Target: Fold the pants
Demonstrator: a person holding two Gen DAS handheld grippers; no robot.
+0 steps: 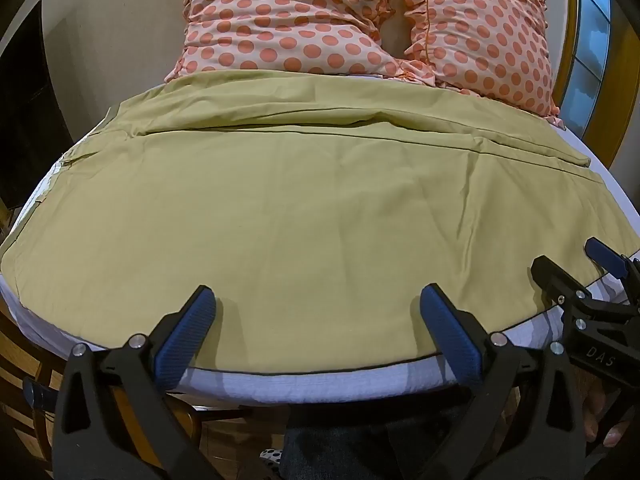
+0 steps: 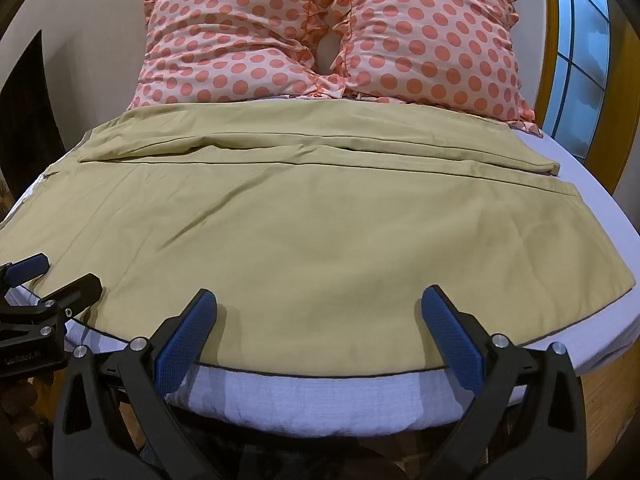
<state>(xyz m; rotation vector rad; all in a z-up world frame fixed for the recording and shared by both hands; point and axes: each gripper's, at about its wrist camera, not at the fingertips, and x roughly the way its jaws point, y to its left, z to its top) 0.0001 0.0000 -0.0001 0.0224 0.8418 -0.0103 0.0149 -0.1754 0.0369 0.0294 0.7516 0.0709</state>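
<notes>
Olive-tan pants (image 1: 312,216) lie spread flat across a white-sheeted bed (image 2: 320,396), below two orange polka-dot pillows (image 2: 328,36), as the left gripper (image 1: 316,320) and right gripper (image 2: 318,320) hover side by side over the near edge, both with fingers spread wide, gripping nothing.

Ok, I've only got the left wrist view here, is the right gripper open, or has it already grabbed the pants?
Observer: Open. The right gripper has its fingers spread over the near edge of the pants and grips nothing.
Operator: Where does the fabric end on the right?
Observer: Its near right corner lies flat on the white sheet, with bare sheet beyond it.
</notes>
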